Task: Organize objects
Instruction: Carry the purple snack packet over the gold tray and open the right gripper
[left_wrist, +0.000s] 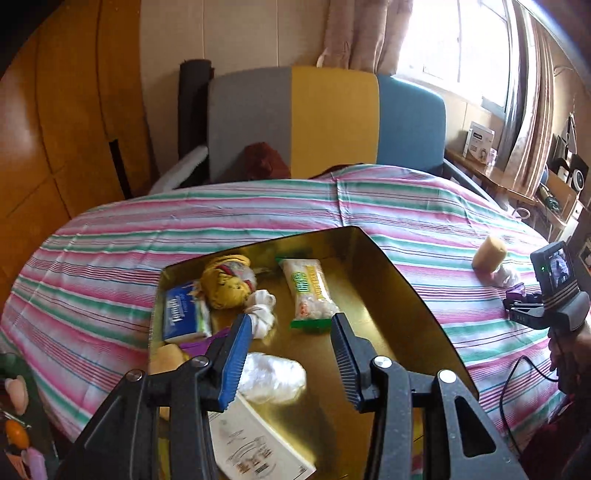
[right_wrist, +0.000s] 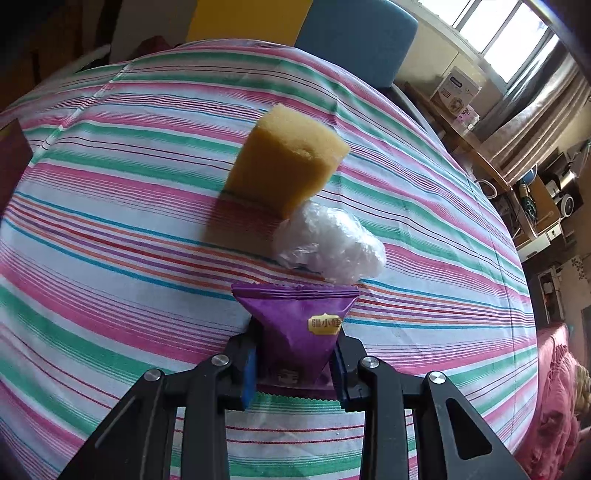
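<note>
Purple packet pinched in the right gripper, gold tray off to its left under the left gripper.

The small purple foil snack packet (right_wrist: 301, 328) sits clamped between the pads of the right gripper (right_wrist: 295, 363), its crimped top edge pointing forward and its long axis running along the fingers, low over the striped pink, green and white bedsheet (right_wrist: 110, 229). Just ahead of it lie a crumpled clear plastic bag (right_wrist: 330, 245) and a yellow foam sponge block (right_wrist: 286, 162), touching each other. The shiny gold rectangular tray (left_wrist: 388, 302), already holding several packets, lies well to the left of the right gripper; the left gripper (left_wrist: 291, 325) hangs over it, jaws spread and holding nothing. My judgement: the packet must travel leftward to that tray.
</note>
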